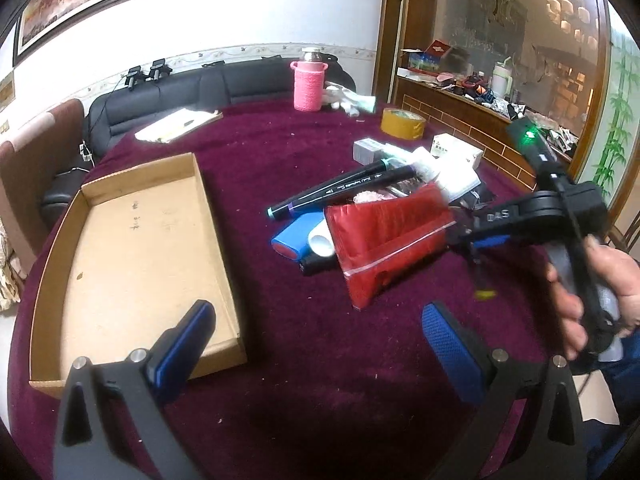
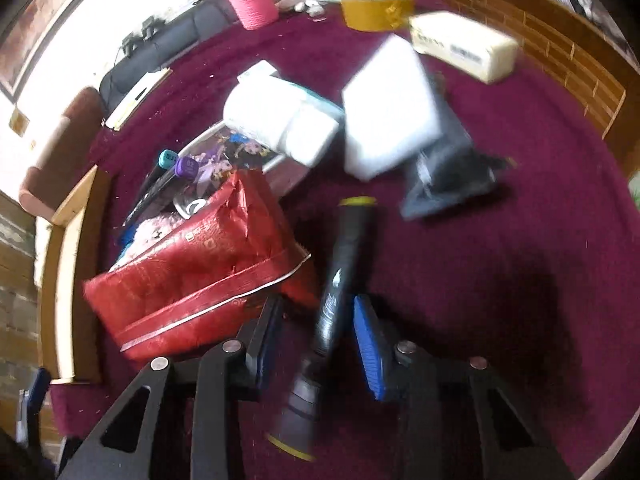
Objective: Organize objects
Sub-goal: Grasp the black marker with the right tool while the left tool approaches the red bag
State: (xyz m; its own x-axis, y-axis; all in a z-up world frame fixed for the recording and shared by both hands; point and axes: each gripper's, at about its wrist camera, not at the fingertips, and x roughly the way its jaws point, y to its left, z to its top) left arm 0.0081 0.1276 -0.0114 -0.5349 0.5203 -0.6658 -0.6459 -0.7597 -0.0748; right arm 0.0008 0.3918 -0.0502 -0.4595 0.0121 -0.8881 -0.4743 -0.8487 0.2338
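A: Right tool [image 2: 316, 312] has a black marker with yellow caps [image 2: 340, 280] between its blue pads. I can't tell if the pads actually bite; there's a gap on the right pad side and the frame is blurred. The marker runs lengthwise along the fingers, not across them.

B: Poor grip axis then. Close fully and confirm it isn't sliding before any move toward the cardboard tray [image 1: 136, 248].

A: Agreed. The red foil bag [image 2: 192, 268] sits just beside the left pad, so lift straight up or the bag snags and drags the pile.

B: Where's the pile?

A: Mid surface [image 1: 320, 360], right of the tray: two more markers [image 1: 344, 188], a blue case [image 1: 292, 240], white boxes. The tray holds nothing.

B: Left tool [image 1: 316, 340]?

A: Jaws wide, holding nothing, hovering over the maroon cloth near the tray's near right corner, pointing forward and slightly down.

B: Right arm pose?

A: From the left view, the right hand [image 1: 592, 292] grips the handle at the right edge, the tool angling leftward into the pile from above.
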